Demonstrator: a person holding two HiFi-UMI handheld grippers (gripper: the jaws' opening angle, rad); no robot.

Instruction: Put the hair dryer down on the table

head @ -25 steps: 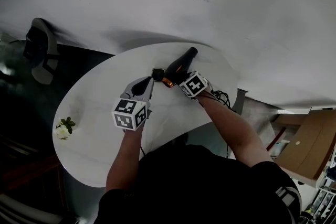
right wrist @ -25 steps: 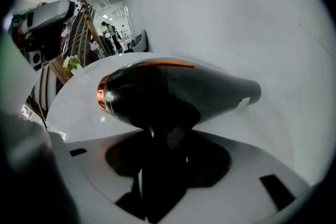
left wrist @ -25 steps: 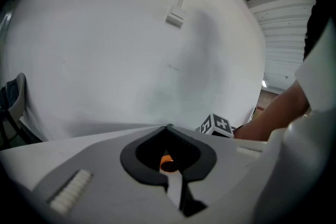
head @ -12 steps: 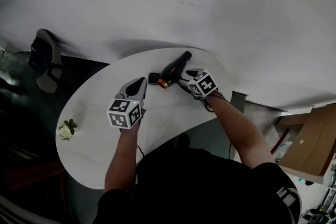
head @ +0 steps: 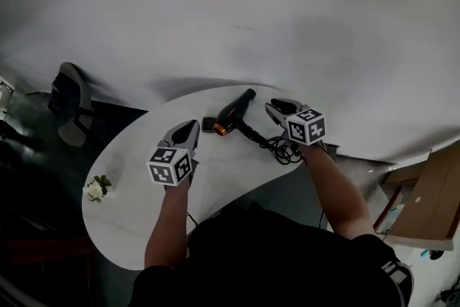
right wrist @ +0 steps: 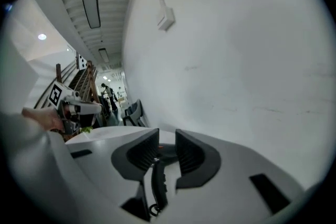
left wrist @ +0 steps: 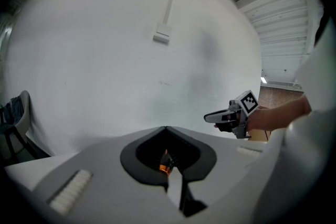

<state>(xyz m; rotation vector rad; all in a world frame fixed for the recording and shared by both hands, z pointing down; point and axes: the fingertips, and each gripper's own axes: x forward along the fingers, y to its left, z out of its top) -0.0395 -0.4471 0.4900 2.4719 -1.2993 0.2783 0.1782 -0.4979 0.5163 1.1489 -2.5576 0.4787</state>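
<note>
The black hair dryer (head: 233,112) lies flat on the white table (head: 136,212), its orange nozzle end (head: 219,129) toward my left gripper (head: 190,127). Its cord (head: 282,148) is coiled by the table's right edge. My left gripper (left wrist: 166,128) is shut and empty, hovering just left of the nozzle. My right gripper (head: 275,108) is off to the right of the dryer, apart from it. In the right gripper view its jaws (right wrist: 167,136) are closing with a gap between them and nothing held; the dryer's handle (right wrist: 157,186) shows lower down through that gap.
A small black square object (head: 208,125) lies beside the nozzle. A white flower (head: 95,188) sits at the table's left end. A chair (head: 68,101) stands to the left by the wall, cardboard boxes (head: 424,205) at the right.
My right gripper has let go of the hair dryer and drawn away to the right. The dryer now rests on the table. My left gripper has pulled back slightly to the left.
</note>
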